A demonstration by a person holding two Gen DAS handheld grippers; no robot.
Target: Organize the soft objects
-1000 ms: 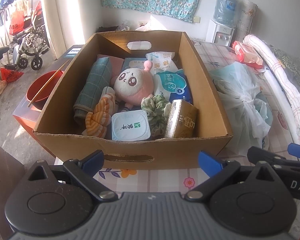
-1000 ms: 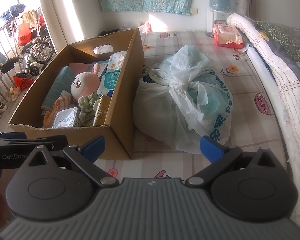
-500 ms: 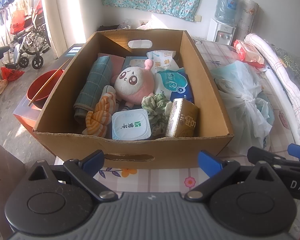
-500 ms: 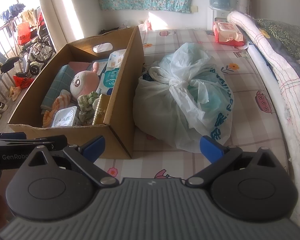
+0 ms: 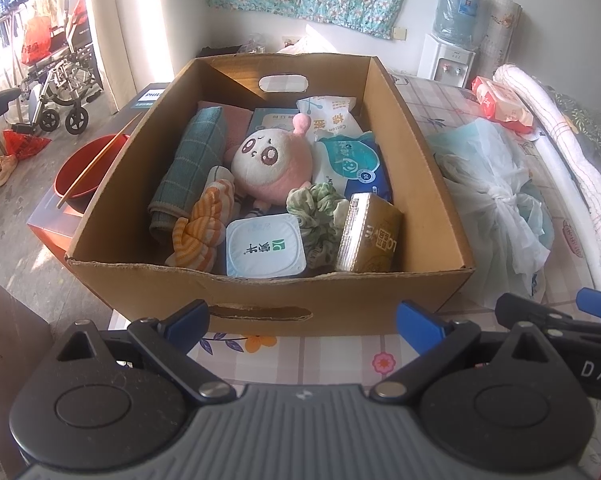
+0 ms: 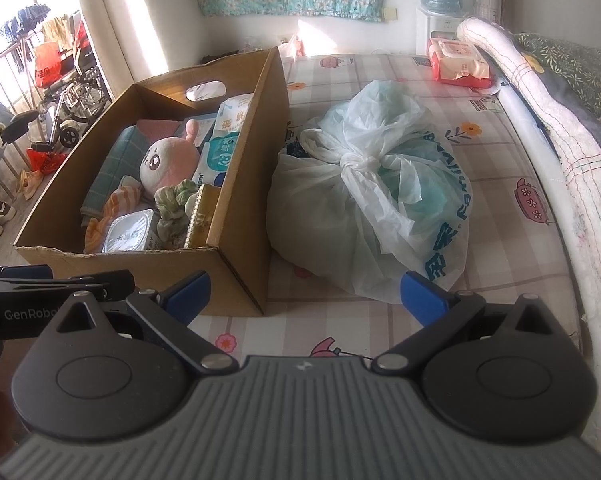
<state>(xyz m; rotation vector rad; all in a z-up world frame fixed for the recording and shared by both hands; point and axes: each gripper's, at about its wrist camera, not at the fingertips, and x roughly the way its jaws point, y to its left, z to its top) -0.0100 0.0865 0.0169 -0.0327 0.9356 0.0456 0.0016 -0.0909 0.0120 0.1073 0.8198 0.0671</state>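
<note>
Cardboard box (image 5: 268,292) sits on the patterned bed sheet (image 6: 496,160), open top, hand slot in near and far walls. Contents, seen from left wrist view: pink plush toy (image 5: 274,164) at centre; folded green checked cloth (image 5: 188,168) along the left wall; orange striped cloth (image 5: 200,228) in front of it, touching the plush; green scrunchie (image 5: 316,208) right of centre; white sealed cup (image 5: 264,246) against the near wall; gold carton (image 5: 370,238) upright at near right corner; blue-white wipes pack (image 5: 352,164) and a white cotton pad pack (image 5: 328,114) behind.

Knotted white plastic bag (image 6: 372,196) lies just beside the box's right wall, touching or nearly so.

Left gripper (image 5: 302,318): jaws wide apart, empty, blue fingertips (image 5: 190,318) just short of the box's near wall, above the sheet. Right gripper (image 6: 304,292): jaws wide apart, empty, held in front of the box's near right corner and the bag.

Further out: red wipes packet (image 6: 458,62) near the far edge of the bed, rolled white quilt (image 6: 540,120) along the right, water dispenser (image 5: 454,36) by the wall, red bowl (image 5: 82,172) with chopsticks left of the box, wheelchair (image 5: 60,88) by the window.
</note>
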